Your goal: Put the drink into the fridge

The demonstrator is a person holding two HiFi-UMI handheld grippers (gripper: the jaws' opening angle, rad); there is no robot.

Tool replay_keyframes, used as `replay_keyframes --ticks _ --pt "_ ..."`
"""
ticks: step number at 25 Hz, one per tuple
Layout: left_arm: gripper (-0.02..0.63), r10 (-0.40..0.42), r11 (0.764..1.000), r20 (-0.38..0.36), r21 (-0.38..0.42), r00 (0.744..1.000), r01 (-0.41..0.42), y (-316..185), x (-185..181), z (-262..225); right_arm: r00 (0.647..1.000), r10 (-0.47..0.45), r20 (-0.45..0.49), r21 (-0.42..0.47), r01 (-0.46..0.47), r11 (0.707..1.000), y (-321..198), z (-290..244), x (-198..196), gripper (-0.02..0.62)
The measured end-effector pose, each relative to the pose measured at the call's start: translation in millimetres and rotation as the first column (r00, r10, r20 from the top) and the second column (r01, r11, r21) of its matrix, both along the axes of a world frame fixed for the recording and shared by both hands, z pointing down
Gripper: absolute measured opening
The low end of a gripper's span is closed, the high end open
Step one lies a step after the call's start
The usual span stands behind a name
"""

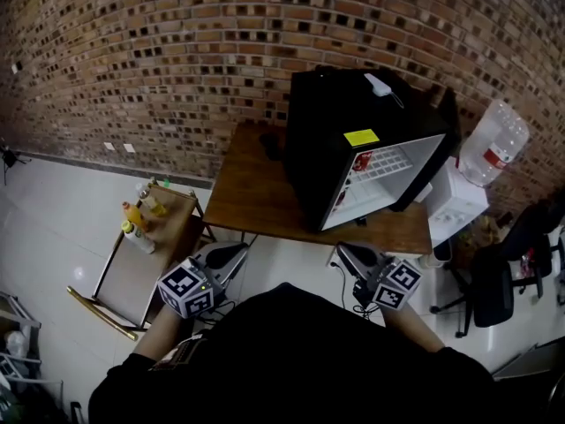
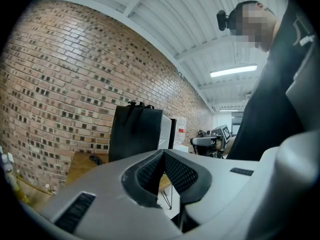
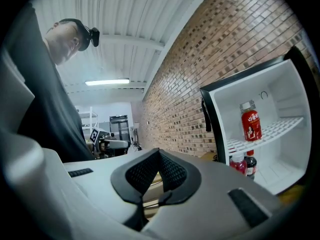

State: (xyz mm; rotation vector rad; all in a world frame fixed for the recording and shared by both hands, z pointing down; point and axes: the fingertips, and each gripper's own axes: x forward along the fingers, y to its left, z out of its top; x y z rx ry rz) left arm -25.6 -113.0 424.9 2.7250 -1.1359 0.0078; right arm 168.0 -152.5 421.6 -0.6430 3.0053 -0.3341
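The left gripper (image 1: 231,256) and right gripper (image 1: 351,256), low in the frame before the person's chest, were both pinched shut and held nothing. The black fridge (image 1: 327,131) stood open on the wooden table (image 1: 256,193), upper right, with a red bottle (image 3: 250,124) on its shelf. The drinks (image 1: 139,219), one of them orange, stood on the low trolley (image 1: 132,276) at left. Pale floor (image 1: 62,228) lay open around the trolley.

1. The fridge (image 1: 311,148) was black outside, white inside, its top sticker (image 1: 361,137) yellow.
2. The wall (image 1: 177,51) was red-brown brick, flecked with darker bricks.
3. The table (image 1: 252,193) was brown wood.
4. The shelf bottle (image 3: 251,125) was red.
5. The drink (image 1: 134,213) at the cart's (image 1: 141,272) far edge was orange.
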Motion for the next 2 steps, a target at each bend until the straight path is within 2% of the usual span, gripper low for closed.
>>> replay_keyframes --ticks 2 --pt "0.0 0.0 1.0 0.002 -0.011 1.0 0.0 0.9 5.4 -0.3 1.0 0.004 0.002 0.0 -0.004 1.0 -0.3 0.4 5.3 0.003"
